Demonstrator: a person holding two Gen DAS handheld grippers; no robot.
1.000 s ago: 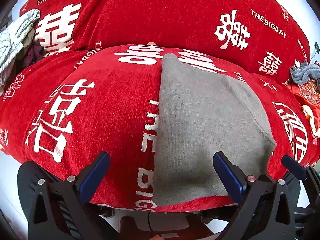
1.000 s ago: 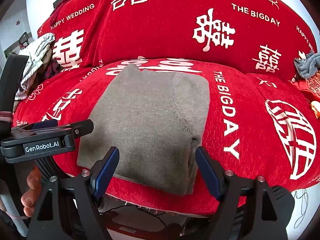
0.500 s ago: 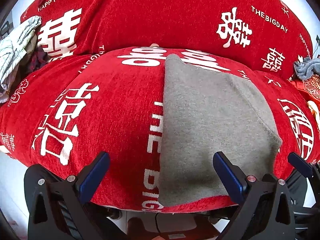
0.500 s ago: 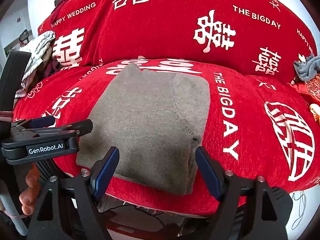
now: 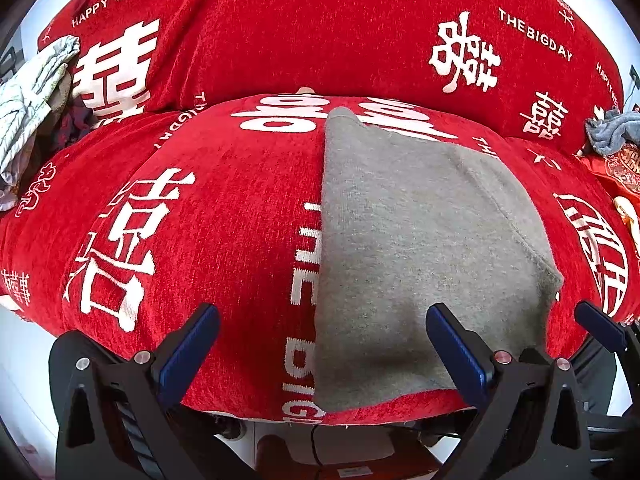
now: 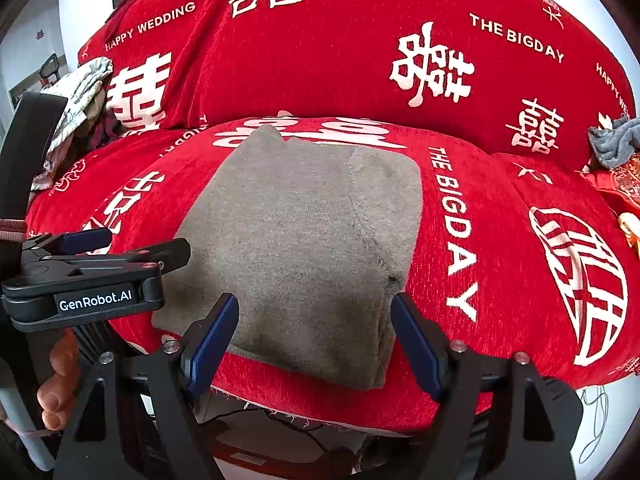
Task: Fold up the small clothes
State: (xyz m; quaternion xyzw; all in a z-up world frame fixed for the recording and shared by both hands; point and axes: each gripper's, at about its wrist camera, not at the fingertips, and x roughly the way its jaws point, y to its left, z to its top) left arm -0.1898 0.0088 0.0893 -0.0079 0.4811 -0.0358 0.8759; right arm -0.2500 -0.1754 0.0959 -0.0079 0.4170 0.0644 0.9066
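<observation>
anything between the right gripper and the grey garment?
Nothing: in the right wrist view the right gripper, open, sits directly before the folded grey garment.

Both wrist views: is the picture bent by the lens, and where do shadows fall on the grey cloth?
Left wrist view: strong fisheye bulge, dark corners; the sofa cover curves like a dome; a soft shadow lies on the grey cloth near the left tool. Right wrist view: same bulge; a shadow darkens the cloth's near edge by the right tool; everything looks sharp.

left gripper (image 5: pixel 322 350) | edged slightly rightward toward grey garment (image 5: pixel 420 248)
</observation>
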